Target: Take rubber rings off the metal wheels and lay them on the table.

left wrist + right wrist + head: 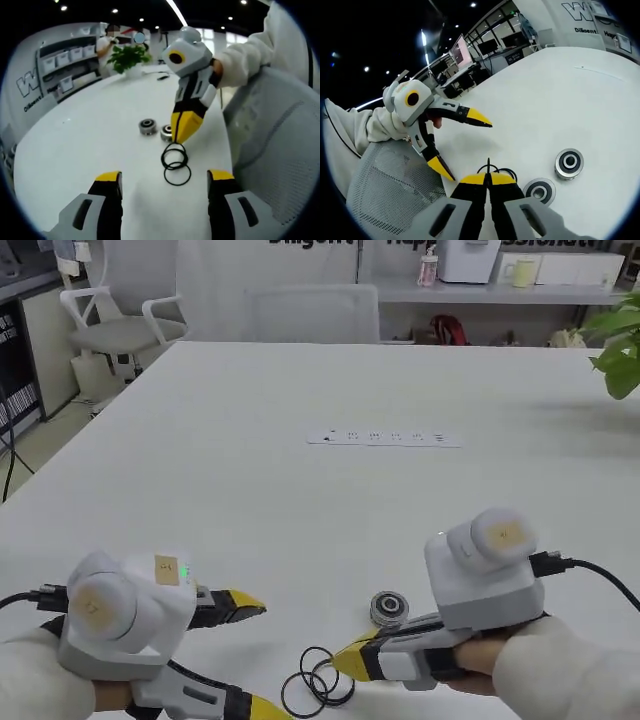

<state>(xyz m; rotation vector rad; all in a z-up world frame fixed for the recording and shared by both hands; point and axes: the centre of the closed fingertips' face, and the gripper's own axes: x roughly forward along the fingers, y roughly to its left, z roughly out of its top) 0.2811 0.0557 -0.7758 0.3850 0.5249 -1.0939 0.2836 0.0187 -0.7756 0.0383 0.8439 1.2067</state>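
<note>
**Rubber rings gathered at the right gripper, two wheels close by**

Three rings, as far as the overlap lets me count, sit on the table right at the tips of the right gripper, between it and the left gripper. The right gripper's jaws are closed. Its own view shows a thin black ring pinched between them, seemingly one of the three and not yet let go. The left gripper hangs near the pile with its jaws wide apart, holding nothing.

Two metal wheels stand just beyond the right gripper's tips, one wheel a little past the other wheel. Whether either still carries a ring in its groove is too small to tell. I judge the job well along: rings are already off, and one remains to be released.

Count: two wheels, three rings, two grippers.
</note>
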